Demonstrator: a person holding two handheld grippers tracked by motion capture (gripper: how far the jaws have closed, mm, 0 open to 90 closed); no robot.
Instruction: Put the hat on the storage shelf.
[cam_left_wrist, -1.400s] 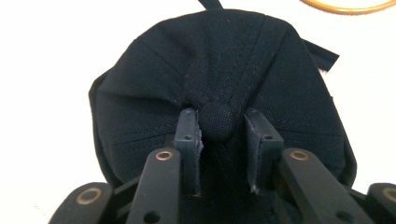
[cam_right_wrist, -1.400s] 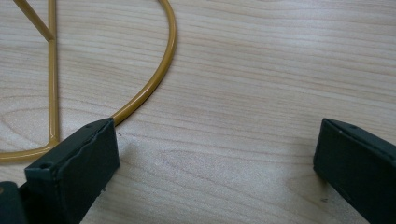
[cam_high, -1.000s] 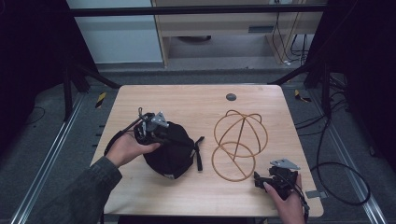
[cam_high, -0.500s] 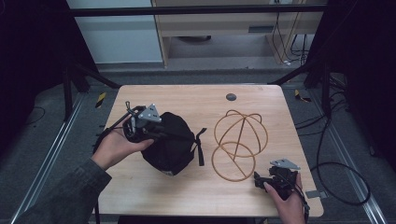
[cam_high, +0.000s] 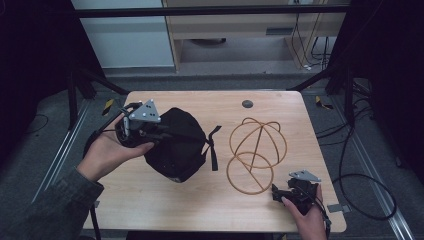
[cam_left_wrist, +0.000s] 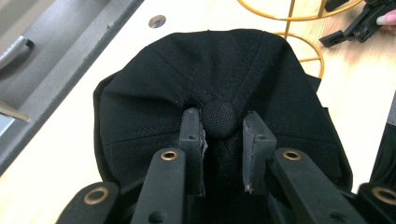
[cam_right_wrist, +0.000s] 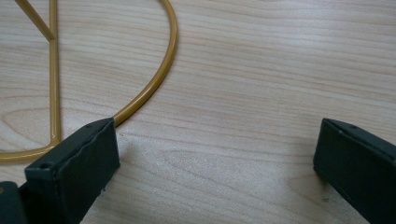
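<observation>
Wooden table (cam_high: 165, 210) under dim light, dark room around it, pale cabinets at the far side. My left gripper (cam_left_wrist: 223, 154) is clamped on the crown of the black cap (cam_high: 180, 145), one jaw to either side of the top button (cam_left_wrist: 219, 119), fabric bunched between them. A second ago the cap sat lower and nearer the wire stand; it has since drifted left and toward the far edge, tipped up in my hand, strap (cam_high: 214, 147) hanging loose on its right side. Cap now on the left half of the table, apart from the stand. I read that as a lift under way, the likely aim being to set the cap over the gold wire stand (cam_high: 255, 152).

Right gripper (cam_high: 295, 192) waits near the right front corner, jaws spread wide, nothing between them, holding where it was. Its left jaw stands just beside the stand's base ring (cam_right_wrist: 149, 91); contact I cannot confirm.

Small dark disc (cam_high: 247, 104) set in the wood near the far edge. Cables trail on the floor to the right.
</observation>
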